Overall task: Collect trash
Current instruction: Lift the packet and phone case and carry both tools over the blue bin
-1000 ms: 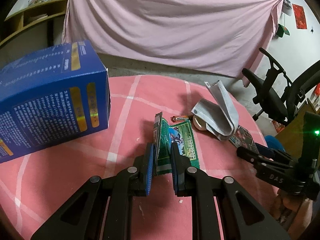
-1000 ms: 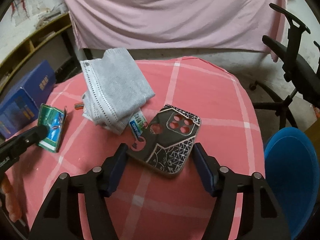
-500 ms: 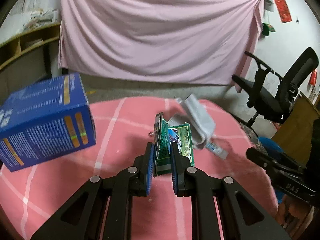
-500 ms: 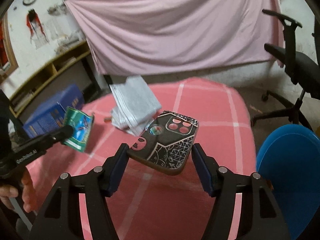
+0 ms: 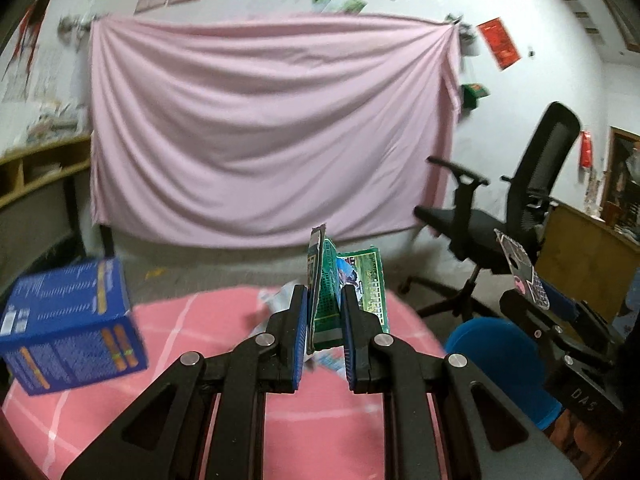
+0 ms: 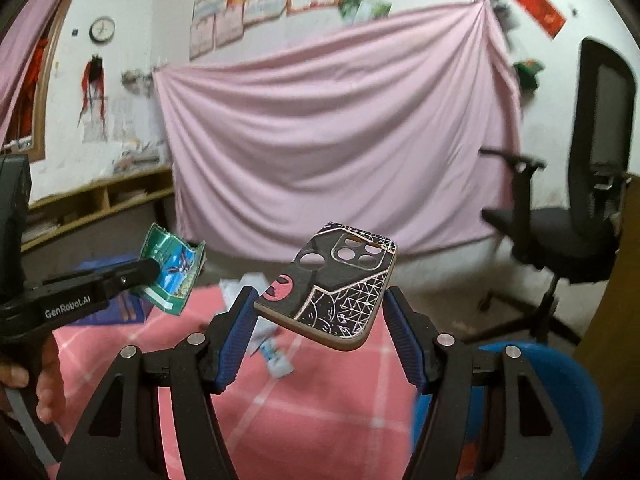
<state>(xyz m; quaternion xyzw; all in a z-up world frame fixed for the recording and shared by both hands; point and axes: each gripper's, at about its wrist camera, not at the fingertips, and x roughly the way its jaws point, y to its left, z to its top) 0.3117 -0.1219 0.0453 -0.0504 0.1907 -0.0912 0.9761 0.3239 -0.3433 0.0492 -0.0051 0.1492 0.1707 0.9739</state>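
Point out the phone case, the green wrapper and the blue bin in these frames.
phone case (image 6: pixel 338 284): right wrist view, on its patterned back, below the camera cut-out.
green wrapper (image 5: pixel 360 280): left wrist view, on the printed face above the fingers.
blue bin (image 6: pixel 560 392): right wrist view, on its inner wall.

Green-and-blue printed wrapper (image 5: pixel 352 280); black phone case (image 6: pixel 332 284) with white geometric lines; pink bench (image 5: pixel 200 320) cloth, white-checked; blue box (image 5: pixel 68 320).
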